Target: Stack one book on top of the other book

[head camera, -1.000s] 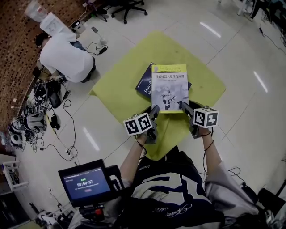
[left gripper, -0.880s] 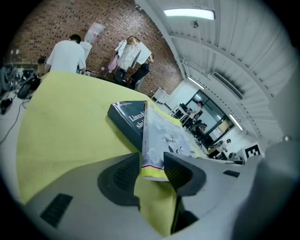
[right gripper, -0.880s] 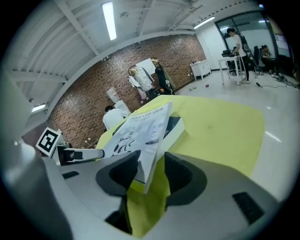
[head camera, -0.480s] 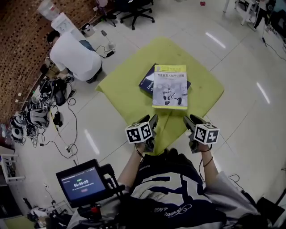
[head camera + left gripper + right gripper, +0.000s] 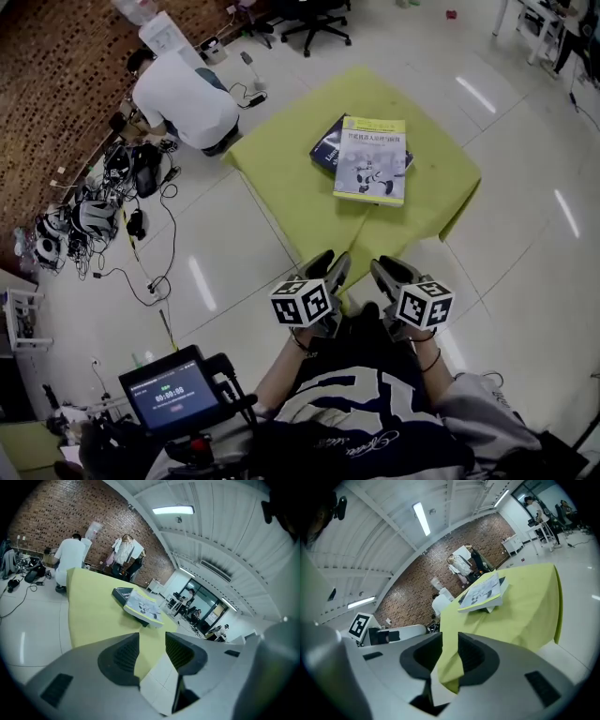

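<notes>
A light-covered book (image 5: 371, 159) lies on top of a dark blue book (image 5: 327, 143) on the yellow-green cloth of the table (image 5: 281, 183); the blue one sticks out at the upper left. Both grippers hang near my body, off the table's near corner and well short of the books. My left gripper (image 5: 334, 268) stands open and empty; its own view shows the stack (image 5: 143, 605) far ahead beyond the open jaws (image 5: 152, 651). The jaws of my right gripper (image 5: 382, 272) are closing on nothing; only the hanging cloth shows through their gap (image 5: 449, 656), with the stack (image 5: 483, 592) beyond.
A person in a white shirt (image 5: 186, 98) crouches on the floor left of the table, beside cables and gear (image 5: 94, 216) along the brick wall. An office chair (image 5: 314, 14) stands behind the table. A small monitor (image 5: 173, 394) is mounted at my lower left.
Both grippers have let go of the light book's near edge and drawn back to my body. The stack stays on the table.
</notes>
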Tool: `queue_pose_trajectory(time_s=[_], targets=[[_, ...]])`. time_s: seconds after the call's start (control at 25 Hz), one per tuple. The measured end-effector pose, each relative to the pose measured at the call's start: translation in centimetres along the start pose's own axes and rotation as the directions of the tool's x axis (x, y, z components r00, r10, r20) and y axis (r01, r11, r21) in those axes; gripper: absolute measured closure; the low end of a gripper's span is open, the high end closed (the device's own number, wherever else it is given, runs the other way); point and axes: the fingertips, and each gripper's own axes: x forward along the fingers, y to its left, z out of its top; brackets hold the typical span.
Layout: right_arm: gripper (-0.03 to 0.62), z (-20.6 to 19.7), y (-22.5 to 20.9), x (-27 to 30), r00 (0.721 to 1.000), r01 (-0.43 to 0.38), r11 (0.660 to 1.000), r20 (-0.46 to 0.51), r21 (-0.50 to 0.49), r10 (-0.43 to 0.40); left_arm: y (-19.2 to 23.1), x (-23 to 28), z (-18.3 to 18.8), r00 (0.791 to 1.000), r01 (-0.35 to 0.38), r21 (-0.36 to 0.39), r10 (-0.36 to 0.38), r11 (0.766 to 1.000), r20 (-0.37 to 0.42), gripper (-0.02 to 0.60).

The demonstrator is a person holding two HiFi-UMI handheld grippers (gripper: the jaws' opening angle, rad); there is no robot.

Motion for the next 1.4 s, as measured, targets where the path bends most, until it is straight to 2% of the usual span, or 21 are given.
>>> queue_pose_trajectory(time_s=[0.24,0.44,0.6,0.76,0.96,1.16,1.4], targets=[[0.597,-2.7,3.9,-1.5,0.998,-0.039,0.998,0.045,0.053,0.036,-0.6,-4.5,-2.8,0.999,0.033,0.059,-0.031,0.998,-0.033,0.403],[0.597,-5.4,8.3,-1.8,0.997,-0.034,0.999,0.071,0.037,0.031,-0.3,-10.0,-4.8,0.996,0.085,0.068,-0.083,0.994,-0.035,0.405],[0.597,-9.7,13.6,-3.2,0.99,-0.054,0.993,0.134,0.105,0.039,0.6,-16.4,-6.9,0.994,0.11,0.108,-0.107,0.988,-0.027,0.405],[0.597,-14.3,15.7,-3.7,0.989,-0.029,0.985,0.147,0.17,0.004,1.9,-20.4,-9.0,0.99,0.14,0.134,-0.135,0.981,-0.04,0.405],[0.599,-18.8,18.3,-5.3,0.992,-0.024,0.983,0.127,0.183,0.001,2.7,-23.6,-12.0,0.985,0.165,0.101,-0.16,0.981,-0.057,0.405],[0.6,-19.8,21.7,-8.1,0.987,-0.019,0.988,0.164,0.153,-0.007,0.6,-26.4,-13.1,0.974,0.222,0.117,-0.215,0.968,-0.073,0.405],[0.6,-19.3,22.7,-11.0,0.982,-0.001,0.996,0.188,0.085,-0.015,-2.5,-27.1,-13.5,0.968,0.249,0.149,-0.241,0.957,-0.065,0.405]])
